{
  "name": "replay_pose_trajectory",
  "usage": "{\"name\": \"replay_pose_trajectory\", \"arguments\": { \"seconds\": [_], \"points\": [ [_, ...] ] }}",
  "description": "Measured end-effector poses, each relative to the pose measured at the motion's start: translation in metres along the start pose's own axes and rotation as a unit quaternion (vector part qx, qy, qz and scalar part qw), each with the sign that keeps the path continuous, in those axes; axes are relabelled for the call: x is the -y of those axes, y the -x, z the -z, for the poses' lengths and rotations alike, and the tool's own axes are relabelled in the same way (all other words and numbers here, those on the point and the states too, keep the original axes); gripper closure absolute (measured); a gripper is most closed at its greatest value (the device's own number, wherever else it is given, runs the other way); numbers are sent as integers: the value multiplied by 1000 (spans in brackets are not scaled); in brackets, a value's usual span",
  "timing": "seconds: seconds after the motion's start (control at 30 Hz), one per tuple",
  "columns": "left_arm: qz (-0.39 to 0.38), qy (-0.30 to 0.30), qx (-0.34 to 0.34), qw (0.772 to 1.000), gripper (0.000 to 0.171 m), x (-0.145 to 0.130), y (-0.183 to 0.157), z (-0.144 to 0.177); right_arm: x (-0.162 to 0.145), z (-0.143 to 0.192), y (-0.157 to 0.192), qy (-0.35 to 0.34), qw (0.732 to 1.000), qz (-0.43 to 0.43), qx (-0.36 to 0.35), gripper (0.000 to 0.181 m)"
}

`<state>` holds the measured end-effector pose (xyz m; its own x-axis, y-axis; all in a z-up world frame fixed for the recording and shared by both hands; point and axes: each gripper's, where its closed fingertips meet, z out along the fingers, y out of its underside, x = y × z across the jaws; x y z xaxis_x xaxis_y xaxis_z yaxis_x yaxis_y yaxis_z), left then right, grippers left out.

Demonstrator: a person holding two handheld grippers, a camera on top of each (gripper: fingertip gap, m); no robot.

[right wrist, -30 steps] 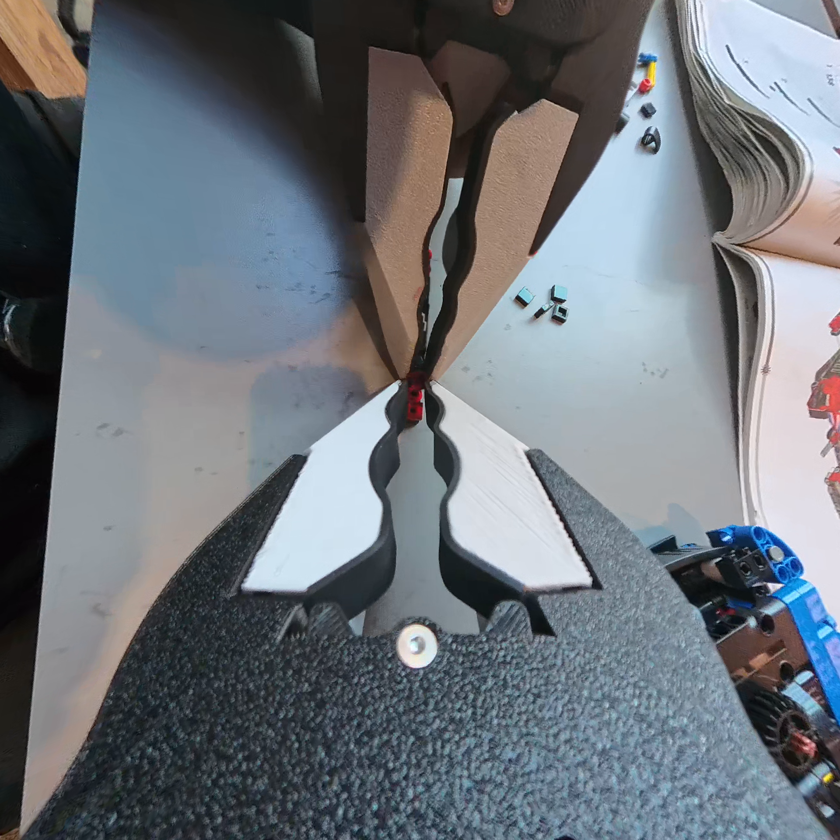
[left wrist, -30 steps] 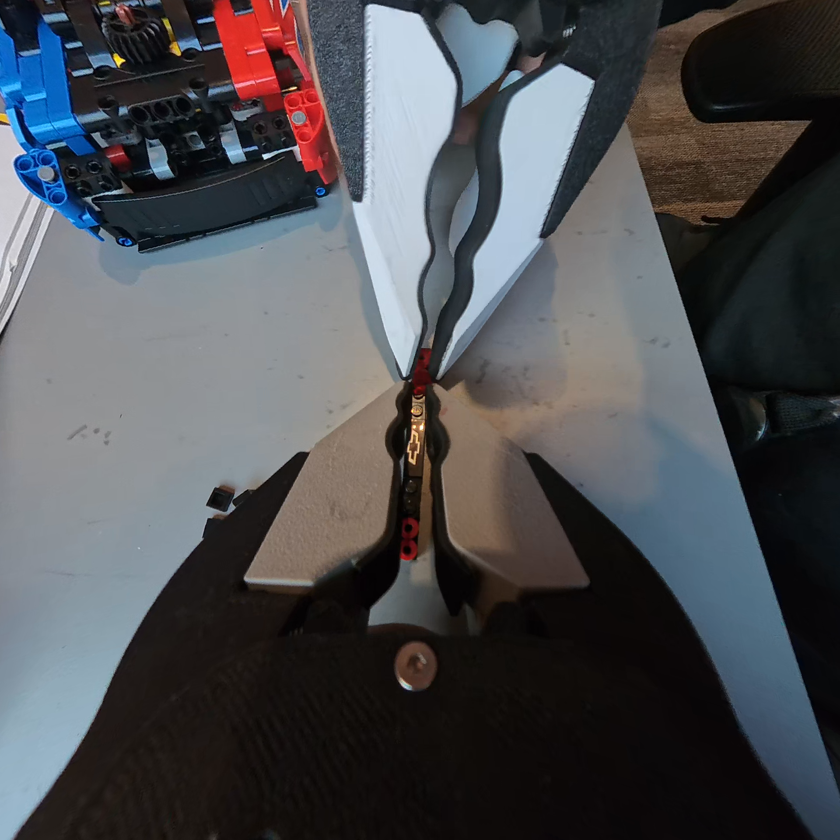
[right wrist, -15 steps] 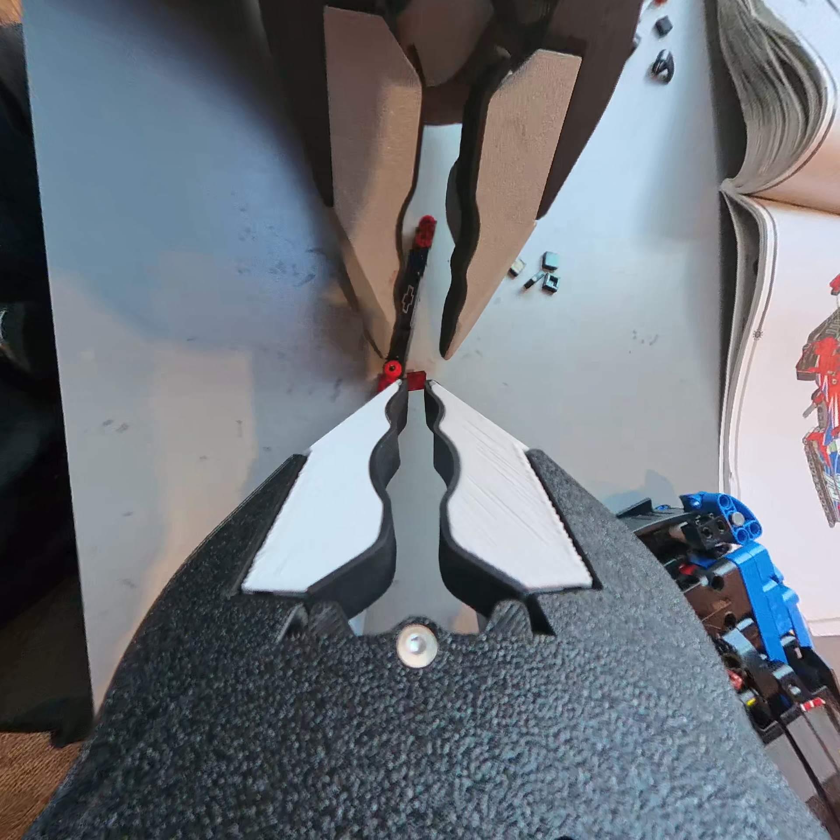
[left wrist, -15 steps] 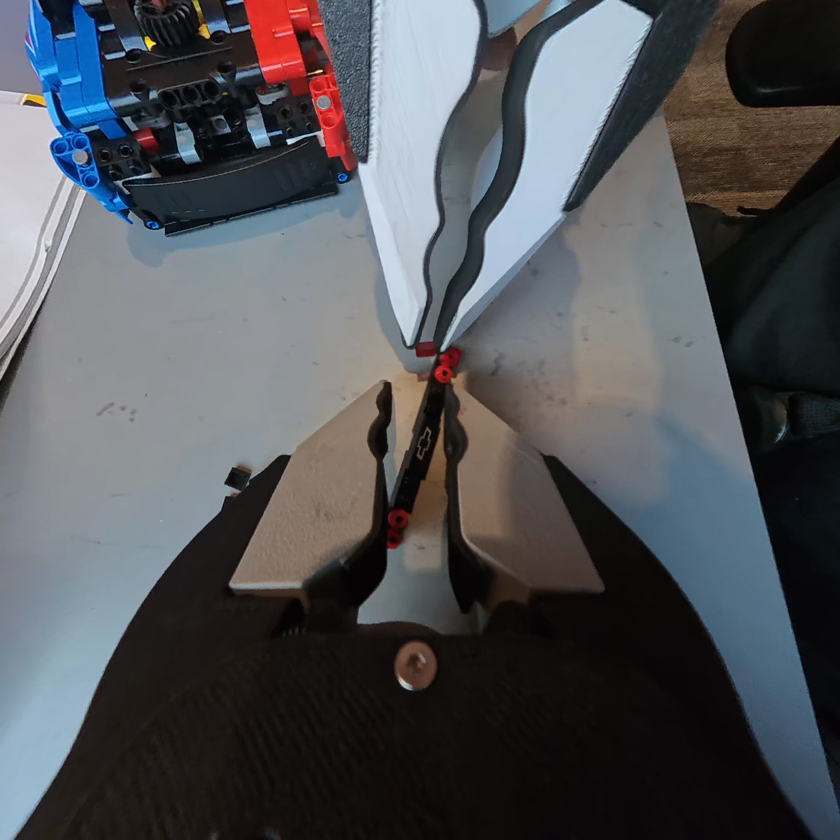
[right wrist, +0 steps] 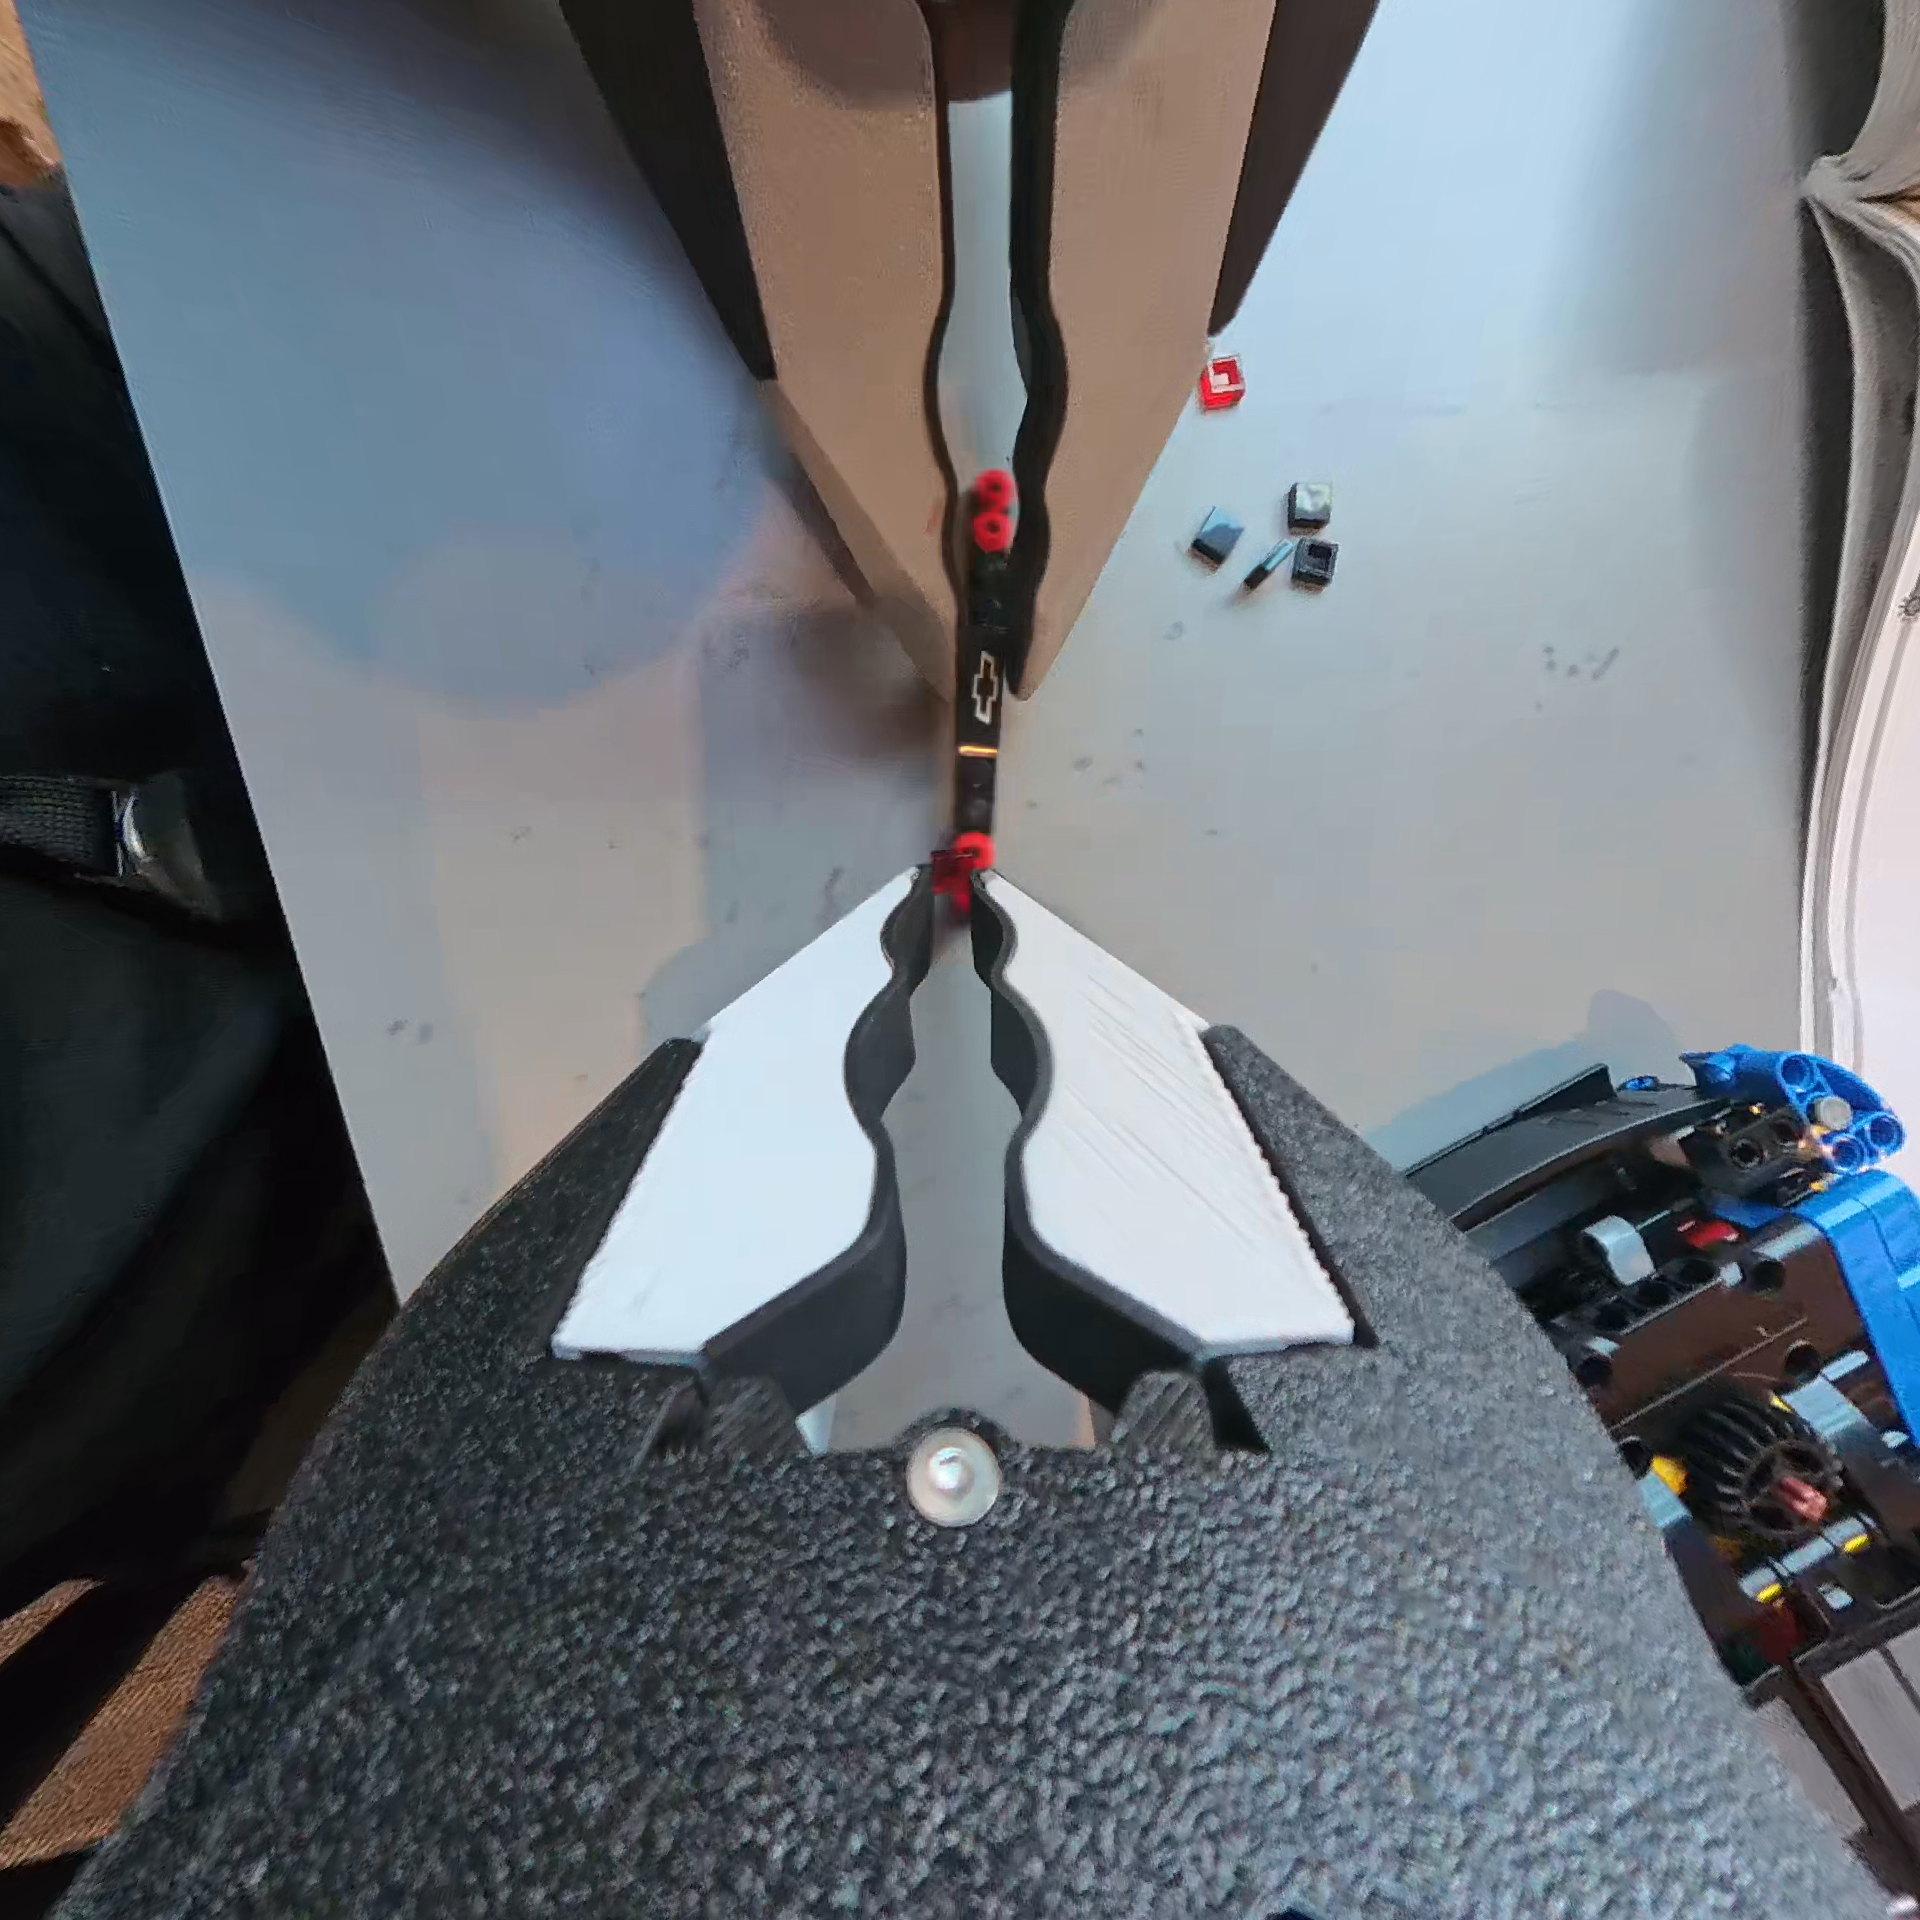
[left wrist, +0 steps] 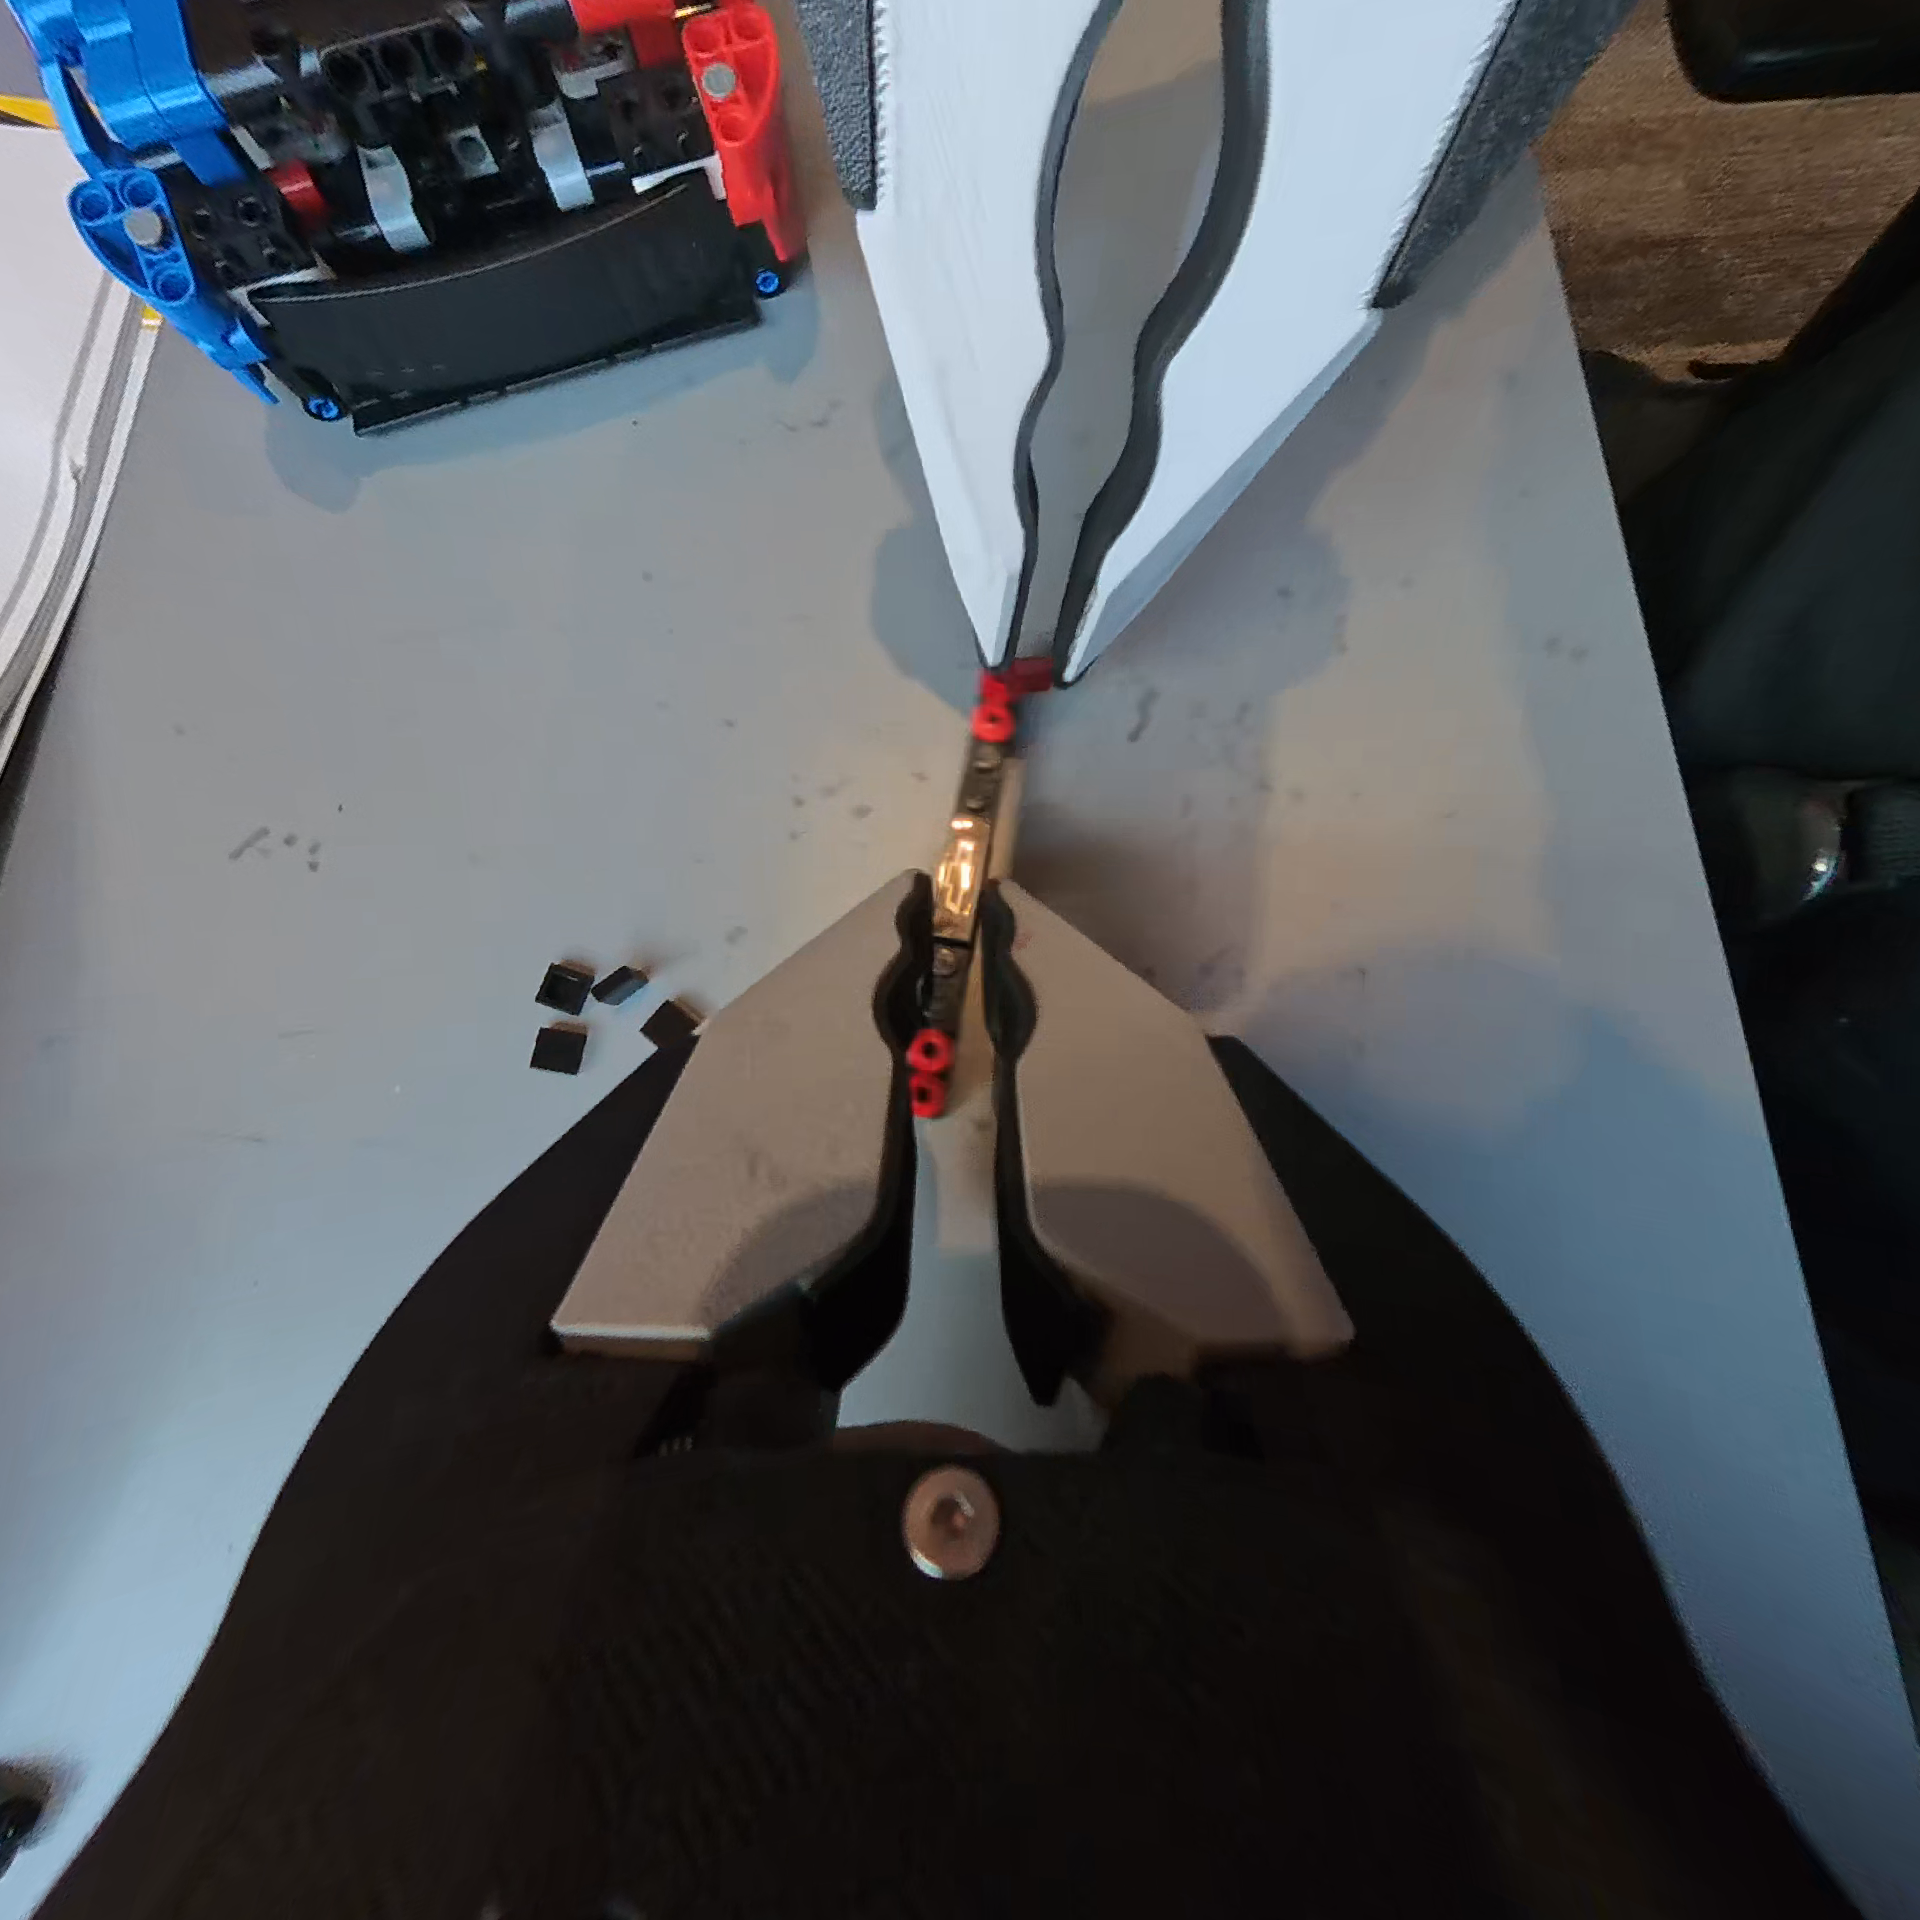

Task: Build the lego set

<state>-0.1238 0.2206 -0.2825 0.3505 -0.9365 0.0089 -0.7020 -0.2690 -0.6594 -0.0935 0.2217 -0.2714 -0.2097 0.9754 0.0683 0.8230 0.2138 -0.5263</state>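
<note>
My left gripper [left wrist: 951, 883] is shut on a thin black lego beam [left wrist: 971, 831] with a gold emblem and red pins at both ends. About half of the beam sticks out past the fingertips. My right gripper [right wrist: 951, 878] faces it tip to tip and is shut on a small red piece [right wrist: 951, 868] at the beam's far end [right wrist: 977, 727]. The same red piece [left wrist: 1023, 677] shows between the white fingers [left wrist: 966, 416] in the left wrist view. Both are held just above the grey table [left wrist: 468, 675].
The blue, black and red lego model [left wrist: 468, 208] [right wrist: 1714, 1299] stands on the table near the right gripper's base. Several small black tiles [left wrist: 592, 1008] [right wrist: 1278, 540] and a red tile [right wrist: 1221, 382] lie loose. An open instruction booklet [right wrist: 1870, 520] lies beyond. The table edge [left wrist: 1621, 727] borders a dark chair. The left gripper's tips are roughly 4 cm from the right gripper's.
The left jaws opened briefly, then shut again farther back along the beam. The grippers have drawn apart, so more of the beam now shows between them.
</note>
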Motion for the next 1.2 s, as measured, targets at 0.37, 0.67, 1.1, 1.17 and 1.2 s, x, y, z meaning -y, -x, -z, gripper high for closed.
{"name": "replay_pose_trajectory", "arguments": {
  "seconds": [0.37,0.67,1.1,1.17,1.2],
  "points": [
    [8,-10,-3,1000,167,3,-6,-5,-4,-3,-5,56,995,69,-36,175],
    [10,-21,0,1000,166,6,-6,-8,-9,-4,-9,100,989,99,-44,175],
    [23,-36,7,999,166,7,-3,-9,-9,-5,-14,173,964,201,-8,175],
    [29,-36,7,999,166,8,-2,-9,-10,-5,-14,191,962,197,-2,175],
    [37,-37,7,999,167,8,-2,-9,-10,-5,-14,198,962,190,2,175]
  ]
}}
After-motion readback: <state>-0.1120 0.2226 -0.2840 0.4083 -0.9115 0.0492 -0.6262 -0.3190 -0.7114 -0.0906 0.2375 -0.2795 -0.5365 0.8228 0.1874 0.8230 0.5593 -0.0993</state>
